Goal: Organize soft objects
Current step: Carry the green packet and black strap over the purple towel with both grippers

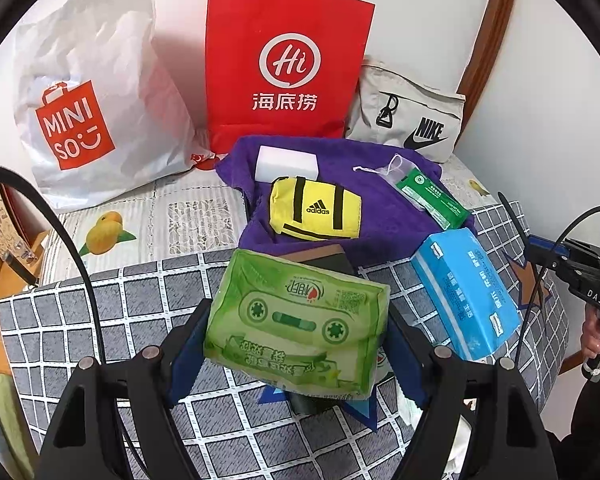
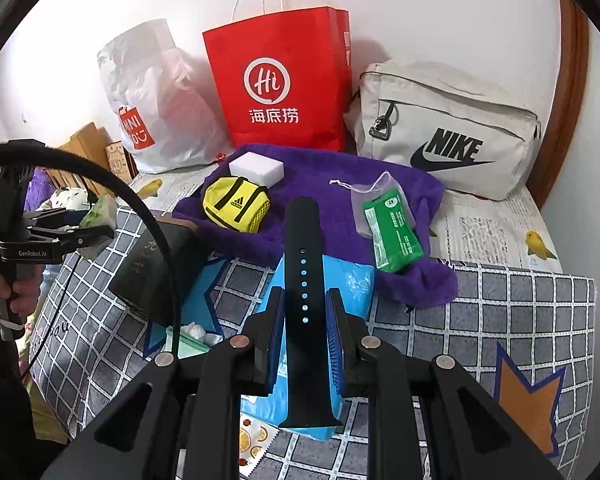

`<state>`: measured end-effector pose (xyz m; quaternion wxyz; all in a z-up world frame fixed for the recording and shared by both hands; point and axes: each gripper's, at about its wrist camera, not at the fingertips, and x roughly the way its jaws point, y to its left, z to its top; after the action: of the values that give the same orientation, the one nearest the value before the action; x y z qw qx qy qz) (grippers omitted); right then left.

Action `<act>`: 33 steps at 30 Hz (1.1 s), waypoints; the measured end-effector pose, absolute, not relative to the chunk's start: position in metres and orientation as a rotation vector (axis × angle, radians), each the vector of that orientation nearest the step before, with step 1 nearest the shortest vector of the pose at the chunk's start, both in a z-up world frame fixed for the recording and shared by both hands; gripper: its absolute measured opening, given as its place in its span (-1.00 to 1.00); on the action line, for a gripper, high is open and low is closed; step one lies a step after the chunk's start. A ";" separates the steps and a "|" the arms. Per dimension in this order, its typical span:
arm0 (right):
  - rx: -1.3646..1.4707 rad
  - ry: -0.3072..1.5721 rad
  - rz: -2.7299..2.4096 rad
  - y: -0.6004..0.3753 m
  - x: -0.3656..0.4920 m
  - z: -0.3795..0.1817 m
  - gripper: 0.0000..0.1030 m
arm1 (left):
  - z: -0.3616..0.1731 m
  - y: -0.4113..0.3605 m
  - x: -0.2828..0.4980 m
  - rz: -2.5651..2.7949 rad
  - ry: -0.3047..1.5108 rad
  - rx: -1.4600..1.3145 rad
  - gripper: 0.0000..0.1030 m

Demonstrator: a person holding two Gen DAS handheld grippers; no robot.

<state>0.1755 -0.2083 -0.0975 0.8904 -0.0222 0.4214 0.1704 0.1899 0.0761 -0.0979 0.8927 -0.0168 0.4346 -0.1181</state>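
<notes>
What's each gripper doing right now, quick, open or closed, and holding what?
Left gripper: closed on the green tissue pack.
Right gripper: closed on the black watch strap.

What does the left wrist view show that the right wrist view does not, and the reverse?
Only the left wrist view shows the left gripper holding the green tissue pack face-on. Only the right wrist view shows the right gripper holding the black strap. Both show the red bag, purple towel, yellow pouch and Nike bag.
</notes>
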 end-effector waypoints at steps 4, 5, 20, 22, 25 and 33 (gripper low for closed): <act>-0.046 0.880 0.355 -0.205 0.182 -0.099 -0.60 | -0.098 0.075 0.194 -0.254 0.900 -0.055 0.52; -0.045 0.881 0.354 -0.204 0.185 -0.100 -0.60 | -0.098 0.075 0.194 -0.255 0.897 -0.057 0.52; -0.030 0.882 0.320 -0.208 0.229 -0.102 -0.60 | -0.087 0.063 0.219 -0.281 0.879 -0.062 0.52; -0.022 0.887 0.318 -0.211 0.236 -0.104 -0.60 | -0.088 0.062 0.226 -0.278 0.882 -0.064 0.52; -0.024 0.890 0.311 -0.214 0.246 -0.106 -0.60 | -0.089 0.059 0.239 -0.274 0.891 -0.066 0.52; -0.013 0.915 0.309 -0.216 0.284 -0.117 -0.60 | -0.095 0.044 0.273 -0.270 0.914 -0.053 0.52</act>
<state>0.2836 -0.2161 -0.1168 0.8856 -0.0062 0.4400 0.1485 0.2728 0.0441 -0.0945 0.8882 -0.0256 0.4399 -0.1301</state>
